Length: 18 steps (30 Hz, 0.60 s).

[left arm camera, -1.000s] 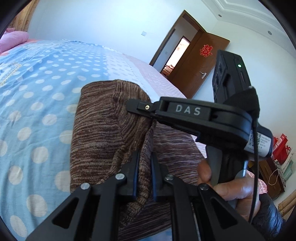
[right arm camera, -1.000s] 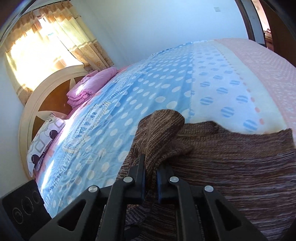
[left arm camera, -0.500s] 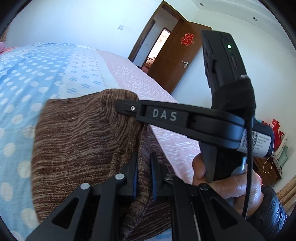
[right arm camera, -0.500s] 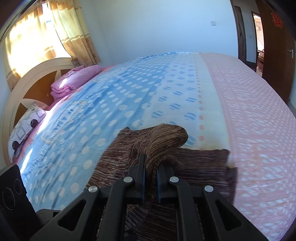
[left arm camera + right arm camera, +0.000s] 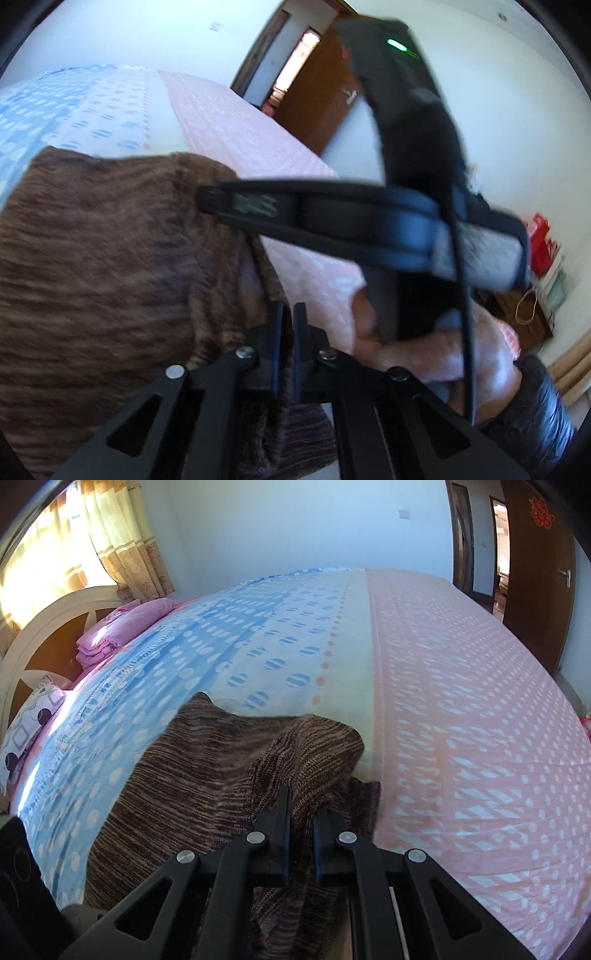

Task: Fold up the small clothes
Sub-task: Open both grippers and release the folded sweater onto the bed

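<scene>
A brown striped knit garment (image 5: 110, 258) lies partly lifted on the bedspread (image 5: 461, 701). In the left wrist view my left gripper (image 5: 288, 308) has an edge of the knit between its pads, its jaws closing tight on the cloth. The other hand-held tool (image 5: 332, 218) crosses that view, held by a person's hand (image 5: 424, 350), its tip at the garment's raised fold. In the right wrist view my right gripper (image 5: 303, 799) is shut on a bunched corner of the garment (image 5: 207, 775), which drapes over the rest of the cloth near the pink part of the bedspread.
Folded pink bedding (image 5: 122, 627) and a patterned pillow (image 5: 33, 712) rest by the headboard (image 5: 44, 627) at the left. A brown door (image 5: 535, 572) stands open at the right. Bags and a wooden cabinet (image 5: 532, 314) sit beyond the bed's edge.
Both grippers have carried their held edges of the garment across, from the blue dotted area toward the pink side of the bed. The fold now covers more of the cloth beneath.
</scene>
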Each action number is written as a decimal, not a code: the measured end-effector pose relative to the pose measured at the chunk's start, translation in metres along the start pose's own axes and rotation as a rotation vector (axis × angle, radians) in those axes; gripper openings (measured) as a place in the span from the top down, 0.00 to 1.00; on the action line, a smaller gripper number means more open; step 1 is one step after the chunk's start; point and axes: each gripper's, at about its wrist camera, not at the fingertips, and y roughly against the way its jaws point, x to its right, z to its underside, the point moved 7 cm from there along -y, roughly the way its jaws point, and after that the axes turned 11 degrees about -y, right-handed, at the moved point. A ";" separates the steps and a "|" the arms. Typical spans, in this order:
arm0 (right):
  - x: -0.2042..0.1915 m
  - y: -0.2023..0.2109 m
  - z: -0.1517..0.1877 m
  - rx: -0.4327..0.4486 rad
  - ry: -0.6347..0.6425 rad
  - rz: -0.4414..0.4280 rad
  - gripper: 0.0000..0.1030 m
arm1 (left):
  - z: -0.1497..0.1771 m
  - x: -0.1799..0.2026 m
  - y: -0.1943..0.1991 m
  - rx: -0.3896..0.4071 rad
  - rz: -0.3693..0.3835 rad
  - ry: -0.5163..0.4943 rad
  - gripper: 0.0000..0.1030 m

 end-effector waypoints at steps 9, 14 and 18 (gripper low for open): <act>0.025 -0.018 0.021 -0.043 -0.121 -0.038 0.91 | 0.017 -0.010 0.027 -0.038 -0.025 -0.060 0.96; 0.047 0.027 0.035 0.019 -0.245 -0.012 0.86 | 0.036 -0.031 0.087 -0.004 -0.028 -0.086 0.69; 0.044 0.083 0.067 0.086 -0.299 -0.054 0.86 | 0.040 -0.062 0.121 0.041 -0.114 -0.059 0.54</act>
